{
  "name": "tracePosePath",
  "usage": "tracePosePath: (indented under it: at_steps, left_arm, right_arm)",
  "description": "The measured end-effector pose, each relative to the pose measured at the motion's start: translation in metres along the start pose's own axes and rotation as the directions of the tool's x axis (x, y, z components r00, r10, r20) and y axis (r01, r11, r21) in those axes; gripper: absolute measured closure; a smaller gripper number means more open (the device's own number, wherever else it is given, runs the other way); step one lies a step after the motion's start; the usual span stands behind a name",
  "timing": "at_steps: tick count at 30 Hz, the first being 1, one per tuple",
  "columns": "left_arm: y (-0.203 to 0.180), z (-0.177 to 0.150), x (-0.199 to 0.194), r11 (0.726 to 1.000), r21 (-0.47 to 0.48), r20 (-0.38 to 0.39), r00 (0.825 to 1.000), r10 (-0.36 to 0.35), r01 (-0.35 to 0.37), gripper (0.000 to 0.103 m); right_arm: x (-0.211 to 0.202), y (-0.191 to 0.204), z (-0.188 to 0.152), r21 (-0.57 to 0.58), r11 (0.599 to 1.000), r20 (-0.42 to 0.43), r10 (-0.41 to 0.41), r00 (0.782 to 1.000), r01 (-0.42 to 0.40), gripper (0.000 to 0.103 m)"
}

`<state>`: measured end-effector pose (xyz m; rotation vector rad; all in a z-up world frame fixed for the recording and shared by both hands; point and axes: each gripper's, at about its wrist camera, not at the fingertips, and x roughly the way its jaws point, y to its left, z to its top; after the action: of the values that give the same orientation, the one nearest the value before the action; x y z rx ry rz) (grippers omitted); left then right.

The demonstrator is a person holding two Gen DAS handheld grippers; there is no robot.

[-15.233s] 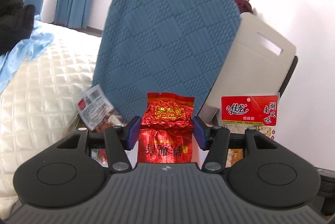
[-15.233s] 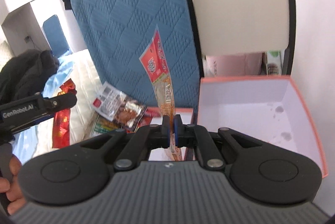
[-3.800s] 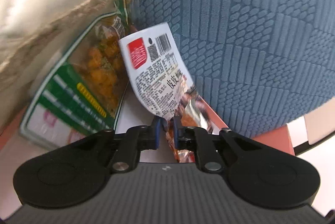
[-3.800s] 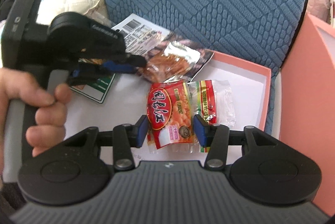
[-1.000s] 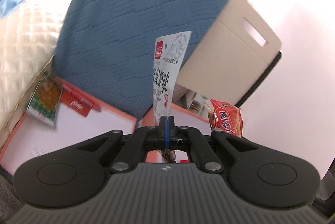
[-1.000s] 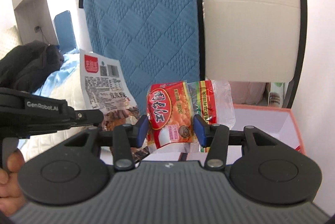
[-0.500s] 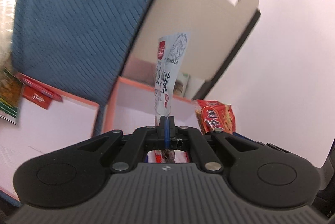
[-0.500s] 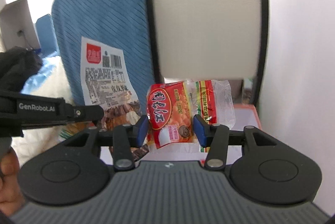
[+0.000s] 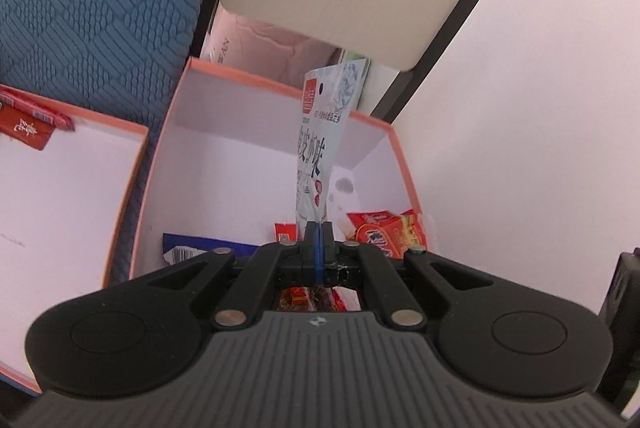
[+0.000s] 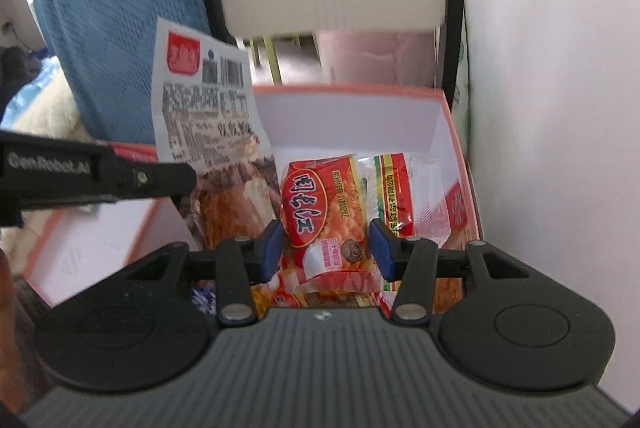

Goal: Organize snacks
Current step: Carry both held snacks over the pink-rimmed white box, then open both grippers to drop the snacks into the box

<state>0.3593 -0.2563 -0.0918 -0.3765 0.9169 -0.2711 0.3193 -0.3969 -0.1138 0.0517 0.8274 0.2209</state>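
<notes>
1. My left tongs (image 9: 319,234) are clamped on a white snack packet (image 9: 320,143), standing upright at frame centre over the pink box (image 9: 160,163).
2. My right tongs (image 10: 328,248) grip a red snack pack (image 10: 320,216) at centre frame, above the same box (image 10: 452,131).
3. More snacks (image 9: 384,232) lie on the box floor, lower right.

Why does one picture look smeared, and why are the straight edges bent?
Right wrist view: motion blur smears the blue cushion and the white packet, while the red packet in the gripper stays sharp. Left wrist view: crisper; the fisheye lens bows the box rim, and the wall is washed out bright.
</notes>
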Motion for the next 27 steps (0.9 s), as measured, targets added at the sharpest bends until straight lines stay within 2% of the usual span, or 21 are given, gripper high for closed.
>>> tracePosePath:
  at_steps: [6,13,14,15,16,17,18,19,23,27]
  left_arm:
    - [0.007,-0.002,0.013,1.0,-0.008,-0.023,1.0,0.007,-0.007,0.103]
    - [0.004,-0.003,0.011,0.999,0.041,-0.042,0.998,0.037,-0.035,0.101]
    - [0.003,-0.002,0.01,0.998,0.051,-0.042,0.998,0.046,-0.044,0.093]
    - [0.002,-0.002,0.007,0.997,0.058,-0.042,0.998,0.05,-0.048,0.074]
    - [0.002,-0.002,0.005,0.997,0.06,-0.039,0.998,0.051,-0.049,0.06]
    - [0.002,-0.003,0.001,0.997,0.063,-0.025,0.998,0.051,-0.049,0.041]
    - [0.002,-0.003,-0.005,0.996,0.068,0.001,0.999,0.05,-0.049,0.038]
    - [0.001,-0.003,-0.011,0.996,0.078,0.024,0.999,0.046,-0.048,0.038]
    - [0.0,0.0,-0.035,0.993,0.104,0.072,0.996,0.045,-0.053,0.038]
    - [0.001,0.003,-0.07,0.988,0.138,0.141,0.989,0.048,-0.067,0.038]
  right_arm:
    - [0.018,-0.009,-0.015,0.012,1.0,-0.053,0.008,0.999,-0.007,0.053]
    - [0.029,-0.015,0.0,0.009,1.0,-0.08,-0.014,0.997,0.015,0.052]
    - [0.029,-0.014,0.002,0.007,1.0,-0.082,-0.021,0.996,0.021,0.053]
    - [0.03,-0.013,0.004,0.005,1.0,-0.085,-0.026,0.996,0.026,0.054]
    - [0.026,-0.016,0.001,0.003,1.0,-0.088,-0.029,0.996,0.03,0.048]
    - [0.024,-0.015,0.002,0.002,0.999,-0.085,-0.032,0.996,0.032,0.043]
    - [0.02,-0.015,0.002,0.002,0.999,-0.076,-0.036,0.996,0.037,0.031]
    - [0.017,-0.014,0.001,0.002,0.999,-0.069,-0.041,0.997,0.041,0.025]
    - [0.004,-0.012,0.004,0.015,0.997,-0.041,-0.071,0.997,0.072,0.025]
    - [-0.018,-0.01,0.005,0.044,0.997,0.016,-0.06,0.998,0.059,0.025]
